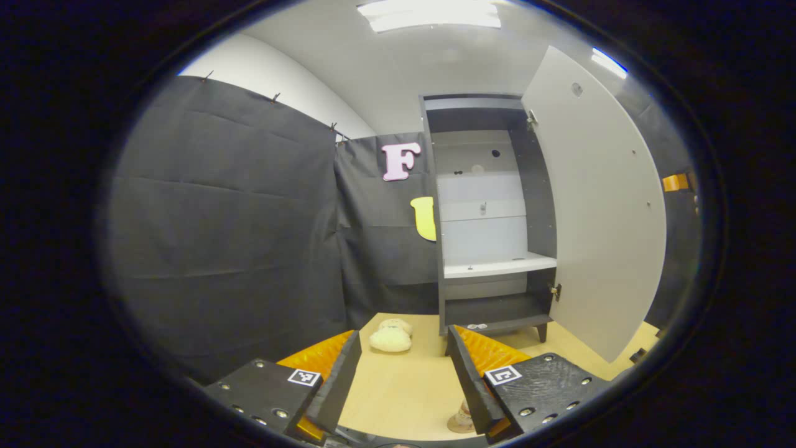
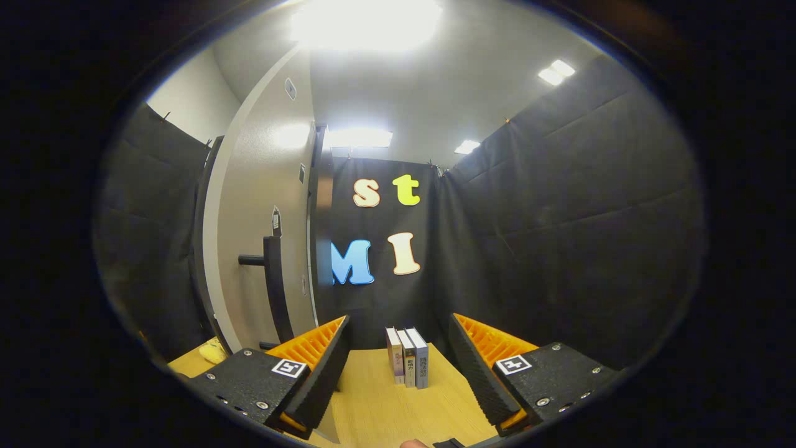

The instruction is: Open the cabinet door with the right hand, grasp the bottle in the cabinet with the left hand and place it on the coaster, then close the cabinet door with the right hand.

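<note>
— What's ahead of your left claw (image 1: 404, 379)?
— Fingers spread, nothing between them, over pale wood-grain tabletop (image 1: 398, 392). The cabinet (image 1: 491, 211) stands open, smooth door (image 1: 597, 205) swung right; I can't make out the bottle.
— And your right claw (image 2: 398, 373)?
— Spread, empty; door handle (image 2: 273, 286) to its left, three upright books (image 2: 408, 365) ahead.

Left tool (image 1: 404, 373) fingers spread wide, right tool (image 2: 398, 373) likewise, both level

One cabinet (image 1: 491, 211) with one open door (image 1: 597, 205), three books (image 2: 408, 356) dead ahead between the right claw's fingers, one plush toy (image 1: 391, 336).
</note>
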### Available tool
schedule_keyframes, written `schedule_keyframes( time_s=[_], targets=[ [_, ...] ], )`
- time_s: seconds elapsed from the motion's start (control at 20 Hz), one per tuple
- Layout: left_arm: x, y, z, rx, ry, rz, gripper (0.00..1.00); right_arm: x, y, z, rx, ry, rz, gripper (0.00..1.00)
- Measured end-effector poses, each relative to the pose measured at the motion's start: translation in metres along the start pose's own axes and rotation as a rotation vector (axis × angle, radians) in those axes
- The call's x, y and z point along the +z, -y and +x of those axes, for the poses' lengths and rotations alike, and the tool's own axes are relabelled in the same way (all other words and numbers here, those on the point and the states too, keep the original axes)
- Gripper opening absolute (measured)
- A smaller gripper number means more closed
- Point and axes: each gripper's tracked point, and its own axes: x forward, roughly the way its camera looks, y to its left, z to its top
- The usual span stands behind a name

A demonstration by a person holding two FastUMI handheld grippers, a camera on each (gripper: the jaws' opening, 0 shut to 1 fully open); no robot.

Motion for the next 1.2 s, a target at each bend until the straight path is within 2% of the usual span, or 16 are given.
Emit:
schedule_keyframes(
  time_s=[0.2,0.8,1.2],
  targets=[
    [-0.006,-0.025,0.016,0.002,-0.002,-0.033,0.86,-0.002,-0.008,0.001,-0.047,-0.004,0.007,0.94],
    [-0.02,-0.09,0.051,0.01,-0.008,-0.042,0.86,-0.011,-0.023,0.0,-0.162,-0.013,-0.013,0.92],
    [-0.029,-0.098,0.073,-0.033,-0.008,-0.054,0.86,-0.009,-0.059,-0.012,-0.158,0.007,-0.001,0.92]
  ],
)
